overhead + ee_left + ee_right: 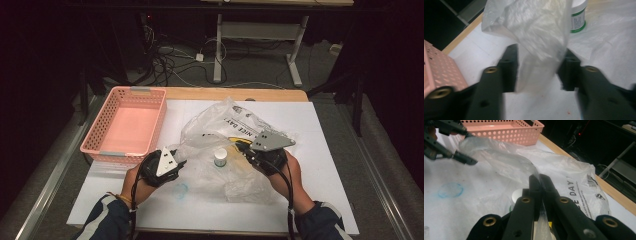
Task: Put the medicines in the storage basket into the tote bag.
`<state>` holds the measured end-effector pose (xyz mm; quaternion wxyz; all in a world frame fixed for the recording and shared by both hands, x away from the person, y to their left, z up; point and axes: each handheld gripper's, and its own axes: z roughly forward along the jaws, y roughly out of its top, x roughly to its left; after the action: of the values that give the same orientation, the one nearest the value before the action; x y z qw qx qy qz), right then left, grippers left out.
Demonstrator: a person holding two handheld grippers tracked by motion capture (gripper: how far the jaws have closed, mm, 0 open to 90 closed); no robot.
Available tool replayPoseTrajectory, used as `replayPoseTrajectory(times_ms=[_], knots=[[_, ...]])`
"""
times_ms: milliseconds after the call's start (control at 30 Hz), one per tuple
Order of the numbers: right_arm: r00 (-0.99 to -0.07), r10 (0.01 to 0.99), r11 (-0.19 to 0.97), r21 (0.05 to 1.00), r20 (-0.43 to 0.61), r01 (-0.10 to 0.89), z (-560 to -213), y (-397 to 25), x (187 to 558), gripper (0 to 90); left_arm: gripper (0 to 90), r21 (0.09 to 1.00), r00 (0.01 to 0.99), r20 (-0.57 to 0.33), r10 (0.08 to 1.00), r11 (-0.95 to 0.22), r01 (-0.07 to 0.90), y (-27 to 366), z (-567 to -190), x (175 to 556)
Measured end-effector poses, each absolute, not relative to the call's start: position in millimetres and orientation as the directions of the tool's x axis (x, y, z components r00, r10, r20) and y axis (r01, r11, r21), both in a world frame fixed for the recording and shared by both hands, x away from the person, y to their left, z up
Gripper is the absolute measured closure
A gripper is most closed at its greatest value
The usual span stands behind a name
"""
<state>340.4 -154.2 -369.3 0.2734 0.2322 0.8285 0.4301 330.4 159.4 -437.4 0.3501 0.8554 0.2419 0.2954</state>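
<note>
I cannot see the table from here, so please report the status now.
Right hand-held gripper shut on plastic bag edge. Left hand-held gripper open, bag film between jaws. White jar inside bag. Pink basket alongside, nothing blocking.

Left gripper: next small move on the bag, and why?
Probably shut the left gripper on the plastic bag. Its jaws stand open with a fold of film between them, while the right gripper is already pinched on the other edge. With both edges held, the mouth could be spread around the white jar.
</note>
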Motion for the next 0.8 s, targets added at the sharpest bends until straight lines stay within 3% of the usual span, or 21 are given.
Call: replayPoseTrajectory(times_ms=[67, 133, 233, 267, 300, 433, 800], knots=[[-0.738, 0.626, 0.523, 0.838, -0.251, 0.158, -371, -156, 342, 88.1, 74.3, 0.753, 0.723, 0.318, 0.613, -0.627, 0.2, 161, -436, 331], [-0.735, 0.631, 0.52, 0.838, -0.248, 0.164, -372, -157, 343, 83.9, 82.8, 0.755, 0.736, 0.304, 0.605, -0.624, 0.201, 161, -436, 331], [-0.728, 0.642, 0.512, 0.842, -0.241, 0.173, -373, -157, 344, 68.0, 84.8, 0.744, 0.746, 0.308, 0.59, -0.639, 0.198, 160, -438, 331], [-0.742, 0.63, 0.505, 0.847, -0.229, 0.168, -372, -158, 341, 56.7, 85.1, 0.74, 0.75, 0.309, 0.585, -0.643, 0.197, 159, -438, 330], [-0.742, 0.63, 0.505, 0.847, -0.229, 0.168, -372, -158, 341, 56.7, 85.1, 0.734, 0.754, 0.317, 0.575, -0.653, 0.189, 158, -438, 330], [-0.769, 0.601, 0.467, 0.876, -0.218, 0.118, -364, -166, 312, 40.8, 85.2, 0.726, 0.763, 0.324, 0.559, -0.664, 0.178, 155, -440, 328], [-0.815, 0.55, 0.468, 0.876, -0.185, 0.117, -390, -188, 261, 31.3, 85.2, 0.709, 0.762, 0.336, 0.554, -0.681, 0.183, 155, -442, 329]])
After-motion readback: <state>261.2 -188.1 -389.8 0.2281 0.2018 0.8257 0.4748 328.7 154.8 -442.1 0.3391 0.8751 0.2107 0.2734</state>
